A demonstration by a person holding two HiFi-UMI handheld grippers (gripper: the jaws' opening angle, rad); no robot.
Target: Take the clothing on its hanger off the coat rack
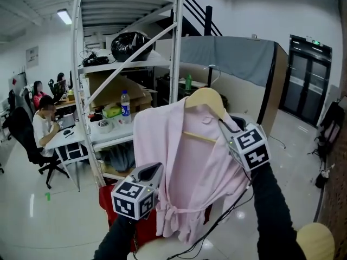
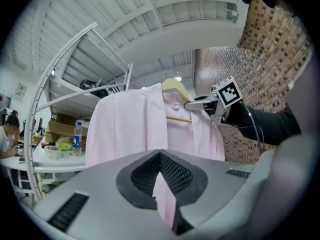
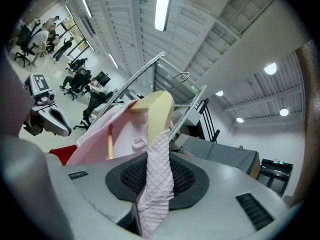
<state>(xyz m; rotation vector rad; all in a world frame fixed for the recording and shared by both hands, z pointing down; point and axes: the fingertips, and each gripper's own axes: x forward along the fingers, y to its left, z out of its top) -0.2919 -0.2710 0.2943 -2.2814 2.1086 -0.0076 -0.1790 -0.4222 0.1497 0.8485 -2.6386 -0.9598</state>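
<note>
A pale pink robe (image 1: 187,172) hangs on a wooden hanger (image 1: 206,99), held up in front of the white metal rack (image 1: 81,91). The hanger's wire hook (image 3: 182,76) shows against the ceiling and seems to touch no bar. My right gripper (image 1: 226,124) is shut on the hanger's right shoulder, with the robe's quilted cloth (image 3: 157,184) pinched over the wood (image 3: 157,114). At the robe's lower left, my left gripper (image 1: 153,173) is shut on a fold of pink cloth (image 2: 165,199). The left gripper view has the whole robe (image 2: 145,129) and my right gripper (image 2: 200,103) on the hanger.
The rack's shelves carry a black bag (image 1: 130,45), cardboard boxes and a water bottle (image 1: 126,106). People sit at desks (image 1: 46,123) at the far left. A red object (image 1: 111,205) lies low behind the robe. A grey partition (image 1: 238,58) and black doors (image 1: 306,80) stand to the right.
</note>
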